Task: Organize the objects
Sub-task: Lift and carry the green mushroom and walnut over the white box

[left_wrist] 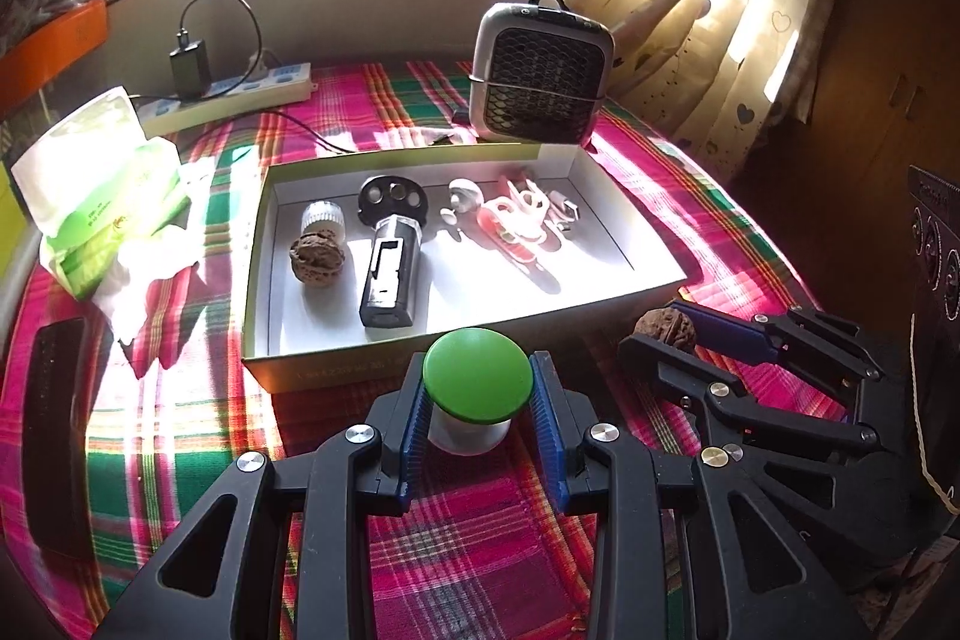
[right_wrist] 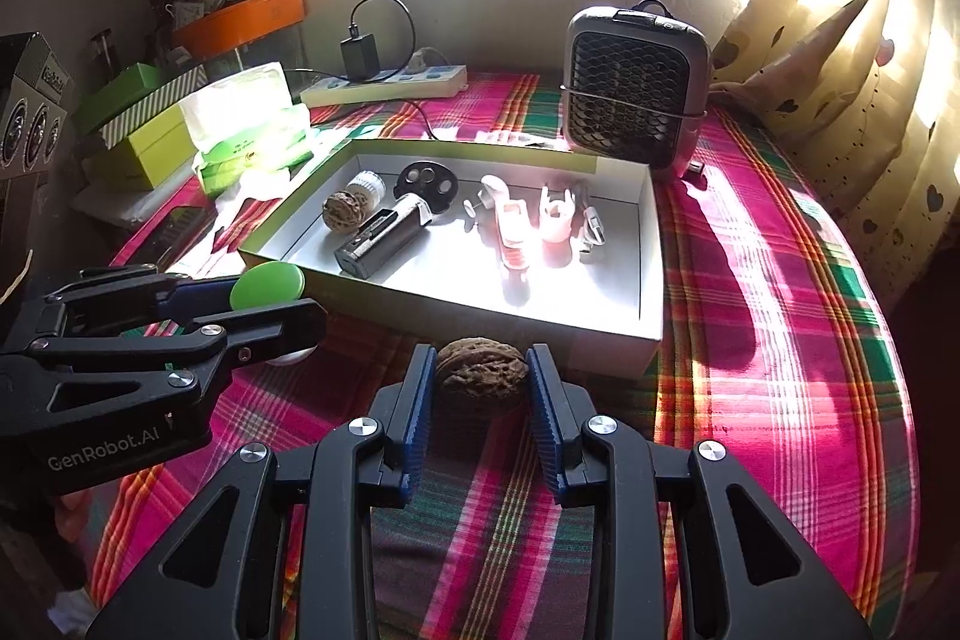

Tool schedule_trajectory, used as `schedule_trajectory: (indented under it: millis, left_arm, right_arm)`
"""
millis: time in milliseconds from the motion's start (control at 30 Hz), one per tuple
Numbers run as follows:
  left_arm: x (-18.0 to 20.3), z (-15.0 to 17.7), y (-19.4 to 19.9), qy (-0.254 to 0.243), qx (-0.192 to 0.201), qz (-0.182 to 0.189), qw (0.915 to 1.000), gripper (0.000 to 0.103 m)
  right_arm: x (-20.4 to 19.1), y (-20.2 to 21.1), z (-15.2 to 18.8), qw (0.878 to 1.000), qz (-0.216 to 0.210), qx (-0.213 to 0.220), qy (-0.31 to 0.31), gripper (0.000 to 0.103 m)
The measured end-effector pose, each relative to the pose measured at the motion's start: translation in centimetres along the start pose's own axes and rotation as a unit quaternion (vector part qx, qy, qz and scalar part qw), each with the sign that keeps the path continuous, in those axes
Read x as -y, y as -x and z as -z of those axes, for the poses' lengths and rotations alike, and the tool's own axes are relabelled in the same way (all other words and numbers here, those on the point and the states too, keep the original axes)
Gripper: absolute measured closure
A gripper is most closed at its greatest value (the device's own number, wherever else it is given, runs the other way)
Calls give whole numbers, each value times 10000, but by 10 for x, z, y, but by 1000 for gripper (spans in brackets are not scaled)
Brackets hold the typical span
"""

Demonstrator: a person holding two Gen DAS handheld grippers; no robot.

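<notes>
While the white box (left_wrist: 624, 301) already holds a walnut, torch and small plastic pieces, the left claw (left_wrist: 480, 415) grips a green-capped jar (left_wrist: 477, 376) and the right claw (right_wrist: 482, 382) grips another walnut (right_wrist: 482, 375), both just short of the box's near wall, not yet placed inside.

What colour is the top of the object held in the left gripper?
Green. The cap shows best in the left wrist view, between the left gripper pads.
</notes>
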State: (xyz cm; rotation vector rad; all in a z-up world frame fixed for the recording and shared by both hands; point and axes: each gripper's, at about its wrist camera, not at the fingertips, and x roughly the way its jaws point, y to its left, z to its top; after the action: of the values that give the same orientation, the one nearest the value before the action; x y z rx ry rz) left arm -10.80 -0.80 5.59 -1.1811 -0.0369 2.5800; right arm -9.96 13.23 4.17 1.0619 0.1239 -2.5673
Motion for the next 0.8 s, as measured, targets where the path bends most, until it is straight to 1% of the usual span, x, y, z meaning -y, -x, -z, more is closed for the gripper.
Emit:
schedule_trajectory:
  millis: [400, 800]
  left_arm:
    - [-1, -24, -10, -10, 95, 42, 9999, 74]
    - [-3, -41, -33, 8, -7, 65, 10000, 74]
  right_arm:
    - [20, -7, -22, 9999, 71, 78, -84, 71]
    - [36, -29, -40, 9999, 158, -12, -33, 71]
